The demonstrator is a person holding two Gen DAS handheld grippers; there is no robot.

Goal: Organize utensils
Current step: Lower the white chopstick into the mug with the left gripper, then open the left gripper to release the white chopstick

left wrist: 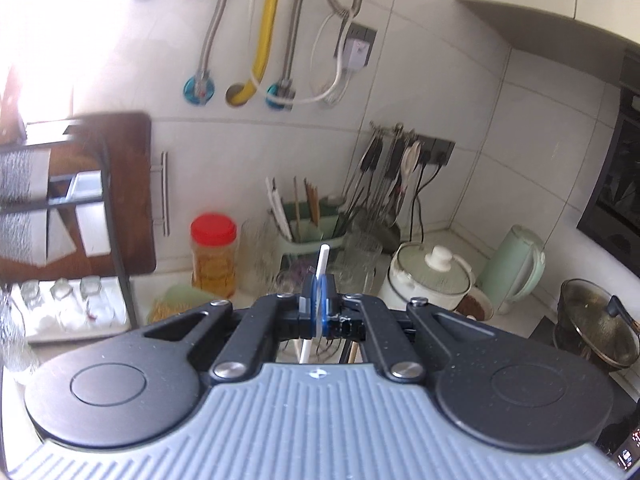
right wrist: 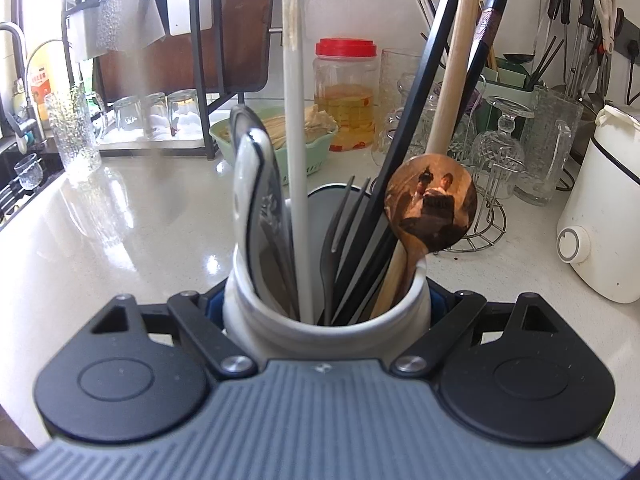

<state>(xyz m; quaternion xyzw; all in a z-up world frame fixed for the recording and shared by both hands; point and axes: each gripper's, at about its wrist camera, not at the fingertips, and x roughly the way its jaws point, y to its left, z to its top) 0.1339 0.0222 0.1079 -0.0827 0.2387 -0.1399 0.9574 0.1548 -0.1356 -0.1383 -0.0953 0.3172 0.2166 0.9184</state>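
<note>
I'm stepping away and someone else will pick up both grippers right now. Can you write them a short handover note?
Left gripper: jaws shut on a thin white stick-like utensil handle, held upright above the counter; its lower end runs down into the holder.
Right gripper: jaws clamped on the sides of the white ceramic utensil holder, which stands on the pale countertop.
In the holder: a shiny steel spoon, a black fork, black flat handles, a wooden spoon.
Done: most utensils are in the holder.
Left: whether the white handle is going in or coming out is unclear; check before moving.
</note>
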